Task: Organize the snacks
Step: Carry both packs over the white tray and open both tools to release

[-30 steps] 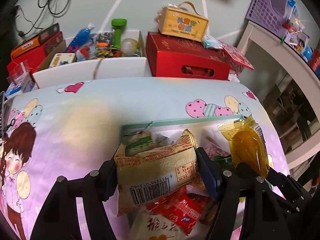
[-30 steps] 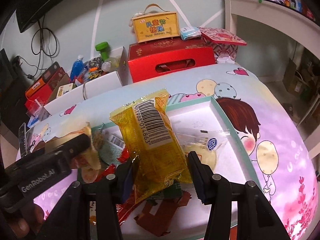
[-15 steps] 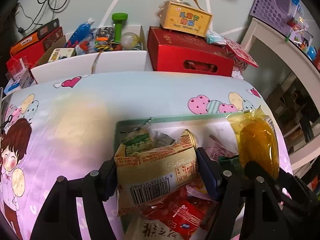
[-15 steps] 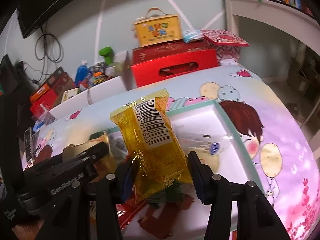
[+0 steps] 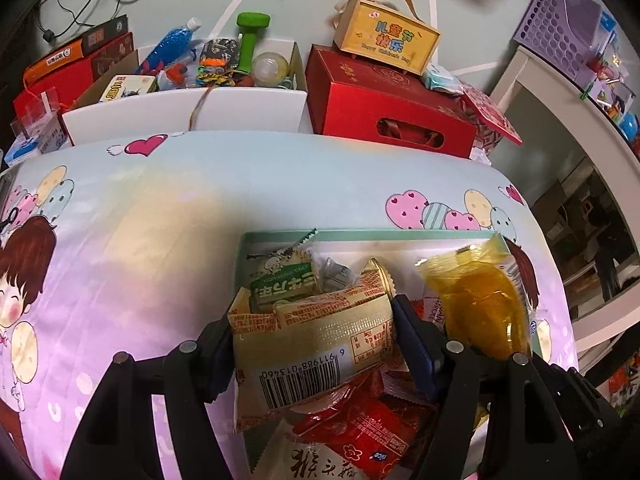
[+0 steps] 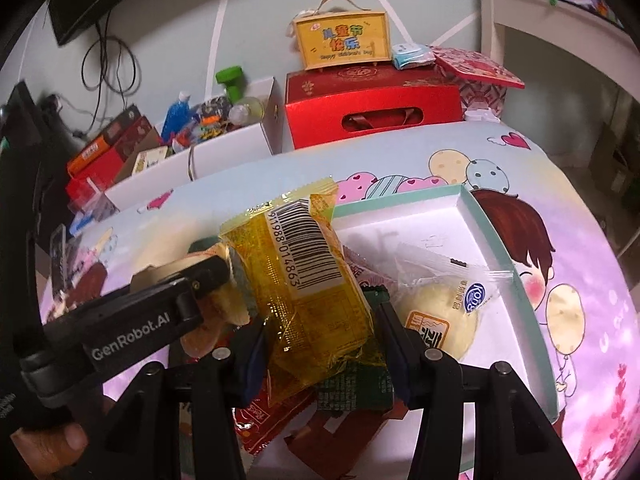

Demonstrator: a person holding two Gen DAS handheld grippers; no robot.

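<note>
1. Our left gripper (image 5: pixel 314 342) has its jaws partway apart and pressed on both sides of a gold snack packet (image 5: pixel 316 336), which sits crosswise between the pads, its barcode side facing the camera.
2. Our right gripper (image 6: pixel 320 346) grips a clear yellow snack packet (image 6: pixel 308 292) in the same way; the packet stands up out of the jaws, leaning left, with its barcode on the upper face.
3. Both held packets hang over the white tray with a mint-green rim (image 6: pixel 496 240), which lies on the cartoon-print cloth (image 5: pixel 140 240). In the left wrist view the yellow packet (image 5: pixel 480 312) is just to the right of the gold one.
4. Under the left gripper in the tray lie a green-and-white sachet (image 5: pixel 284 280), a red packet (image 5: pixel 360 432) and a white bag with black Chinese characters (image 5: pixel 320 468).
5. Beside the right gripper lies a clear-wrapped pale bun (image 6: pixel 440 312); a dark green packet (image 6: pixel 356 388) is below the yellow one.
6. Writing we can read: "6 911988 013460" under the gold packet's barcode; part of a number, "1988 014863", on the yellow one; "GenRobot.AI" on the left gripper's body (image 6: pixel 132 332) as seen from the right wrist.
7. Beyond the cloth, a yellow handled box (image 5: pixel 386 40) printed "Happy Children's Day" under Chinese characters sits on a red carton (image 5: pixel 392 108).
</note>
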